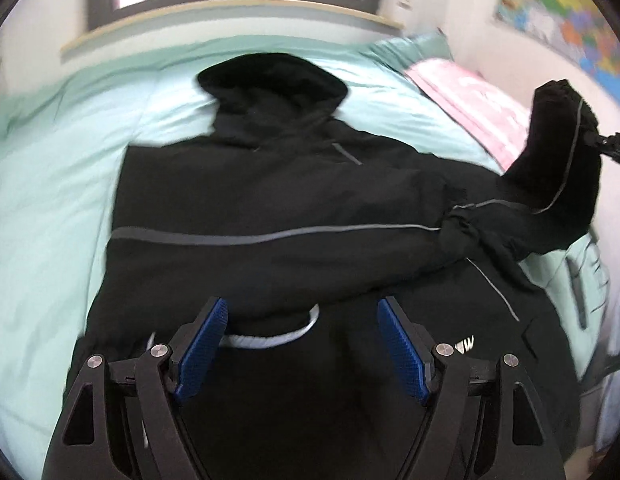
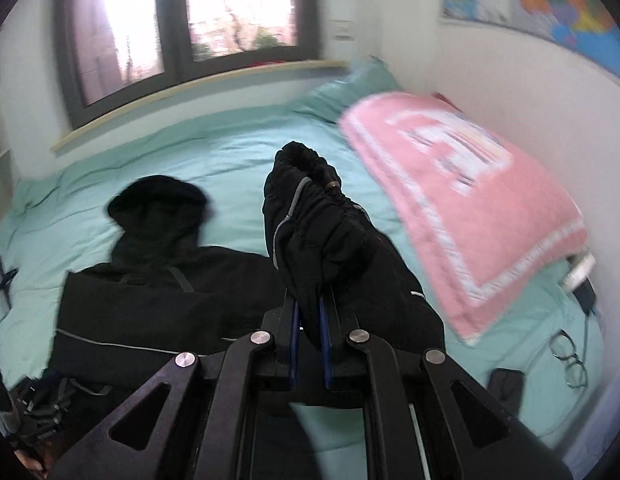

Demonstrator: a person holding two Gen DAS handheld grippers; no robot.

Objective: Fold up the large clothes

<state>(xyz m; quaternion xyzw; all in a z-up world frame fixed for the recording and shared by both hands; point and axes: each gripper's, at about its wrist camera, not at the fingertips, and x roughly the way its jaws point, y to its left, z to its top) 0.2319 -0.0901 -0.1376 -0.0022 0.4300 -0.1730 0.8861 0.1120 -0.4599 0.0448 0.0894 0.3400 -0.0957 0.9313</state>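
- Two views show us the black jacket (image 1: 270, 184) spread on the bed (image 1: 42, 184), hood toward the window.
- Our left tool (image 1: 302, 344) hangs open over the jacket's hem, gripping nothing.
- Only our right view shows the right tool (image 2: 308, 320) clamped on the raised sleeve cuff (image 2: 310, 216), and glasses (image 2: 569, 360) right of the jacket.

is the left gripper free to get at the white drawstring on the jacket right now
Probably yes: the left gripper is open and empty, and the white drawstring lies exposed between its fingers on the black jacket, with nothing covering it.
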